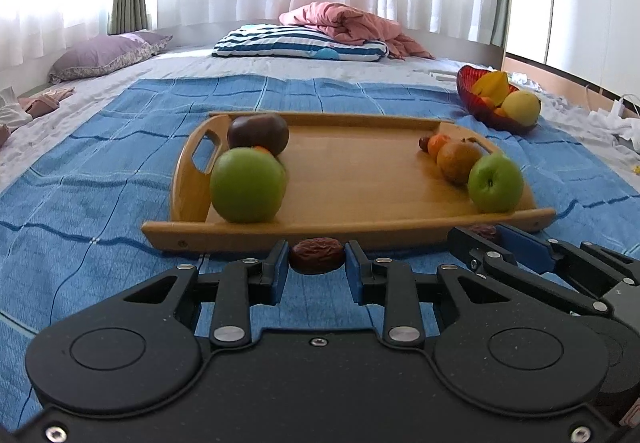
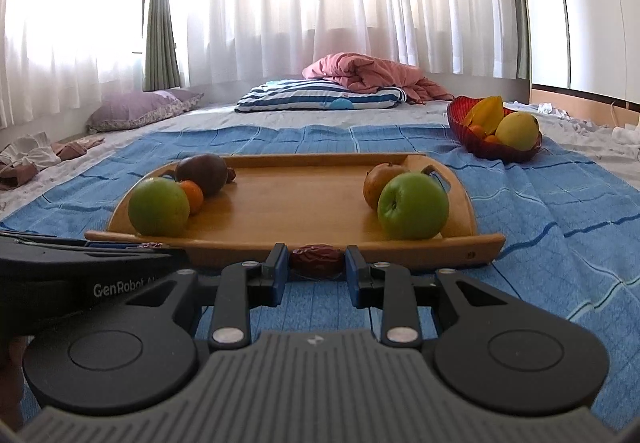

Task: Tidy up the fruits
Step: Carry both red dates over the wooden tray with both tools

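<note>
My left gripper (image 1: 317, 257) is shut on a wrinkled red date (image 1: 317, 261), held just in front of the wooden tray (image 1: 352, 179). My right gripper (image 2: 316, 261) is shut on a second red date (image 2: 317, 261) at the tray's (image 2: 288, 199) near rim. The tray holds two rows of fruit: a green apple (image 1: 247, 185), a small orange and a dark purple fruit (image 1: 258, 133) on the left; a green apple (image 1: 495, 183), a brown-orange fruit (image 1: 458, 160), a small orange and a date on the right.
A red bowl (image 1: 472, 99) with a yellow fruit, starfruit and small oranges stands at the back right on the blue cloth (image 1: 100, 147). Beyond are a striped pillow (image 1: 300, 43), a pink blanket, a purple pillow and curtains.
</note>
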Demonstrator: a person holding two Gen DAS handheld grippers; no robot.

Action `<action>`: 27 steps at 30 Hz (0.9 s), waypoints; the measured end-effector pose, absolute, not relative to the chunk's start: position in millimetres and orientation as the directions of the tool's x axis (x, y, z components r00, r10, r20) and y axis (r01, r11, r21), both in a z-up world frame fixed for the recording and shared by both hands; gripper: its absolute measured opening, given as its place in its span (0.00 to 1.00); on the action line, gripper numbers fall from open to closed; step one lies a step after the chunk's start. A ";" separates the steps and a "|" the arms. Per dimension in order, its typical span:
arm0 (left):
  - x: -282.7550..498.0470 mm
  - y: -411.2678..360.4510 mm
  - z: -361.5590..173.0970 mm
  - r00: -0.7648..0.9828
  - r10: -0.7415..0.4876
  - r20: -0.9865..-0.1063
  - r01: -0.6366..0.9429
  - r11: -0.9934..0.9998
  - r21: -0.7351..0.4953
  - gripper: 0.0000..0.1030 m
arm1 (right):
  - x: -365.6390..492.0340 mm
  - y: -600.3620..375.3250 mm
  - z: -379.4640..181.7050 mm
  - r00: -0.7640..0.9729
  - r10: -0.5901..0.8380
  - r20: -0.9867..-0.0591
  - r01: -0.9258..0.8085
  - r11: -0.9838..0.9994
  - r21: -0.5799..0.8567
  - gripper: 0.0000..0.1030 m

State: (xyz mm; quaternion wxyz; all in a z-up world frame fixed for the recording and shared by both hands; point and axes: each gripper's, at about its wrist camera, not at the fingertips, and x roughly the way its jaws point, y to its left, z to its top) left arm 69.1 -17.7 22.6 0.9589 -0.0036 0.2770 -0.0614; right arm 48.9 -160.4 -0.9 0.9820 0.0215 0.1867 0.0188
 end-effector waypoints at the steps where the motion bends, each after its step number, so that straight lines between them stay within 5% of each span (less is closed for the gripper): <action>1: 70.8 -17.7 24.2 0.840 -0.121 -0.529 0.116 0.992 -0.043 0.28 | 50.2 -161.0 0.4 0.930 0.045 -0.364 -0.029 0.998 0.050 0.35; 27: 134.2 -20.8 52.4 0.819 -0.182 -0.544 0.133 0.983 -0.128 0.28 | 106.8 -170.3 29.6 0.924 0.068 -0.377 -0.056 0.998 0.043 0.35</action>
